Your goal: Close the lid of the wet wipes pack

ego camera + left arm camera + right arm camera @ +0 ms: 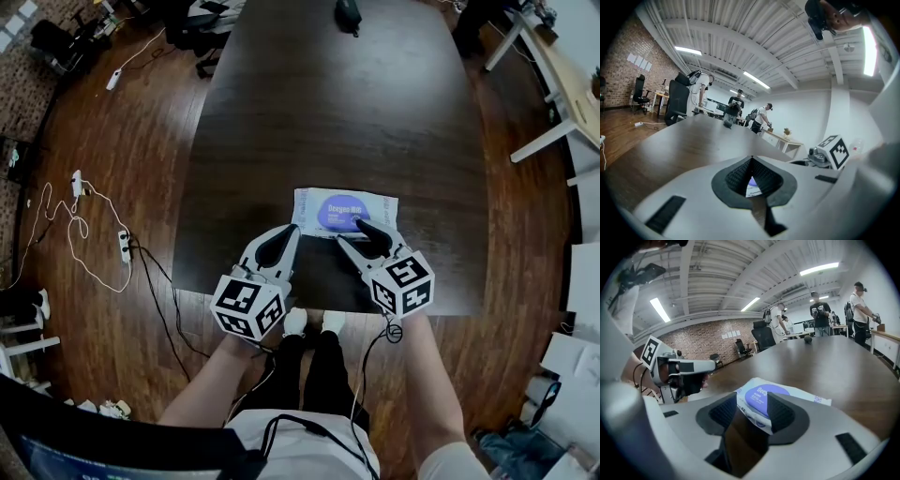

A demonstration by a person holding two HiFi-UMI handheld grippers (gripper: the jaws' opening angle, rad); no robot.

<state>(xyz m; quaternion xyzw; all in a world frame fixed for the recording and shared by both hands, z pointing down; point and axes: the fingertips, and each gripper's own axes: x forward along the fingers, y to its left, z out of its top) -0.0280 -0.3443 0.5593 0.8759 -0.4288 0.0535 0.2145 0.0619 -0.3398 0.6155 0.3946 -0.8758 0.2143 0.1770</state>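
Note:
A white wet wipes pack [344, 212] with a blue oval lid [339, 210] lies flat on the dark table [328, 103], near its front edge. The lid looks flat against the pack. My right gripper [352, 234] is open at the pack's near edge. In the right gripper view the pack [776, 397] reaches between the two pads of the right gripper [752, 409]. My left gripper [292, 232] is shut and empty, just left of the pack's near left corner. A sliver of the pack [752, 188] shows under the touching tips of the left gripper [751, 161].
A dark rounded object [349, 13] sits at the table's far end. White cables and a power strip [123, 246] lie on the wooden floor at the left. A white desk [561, 70] stands at the right. Several people [820, 310] stand beyond the table.

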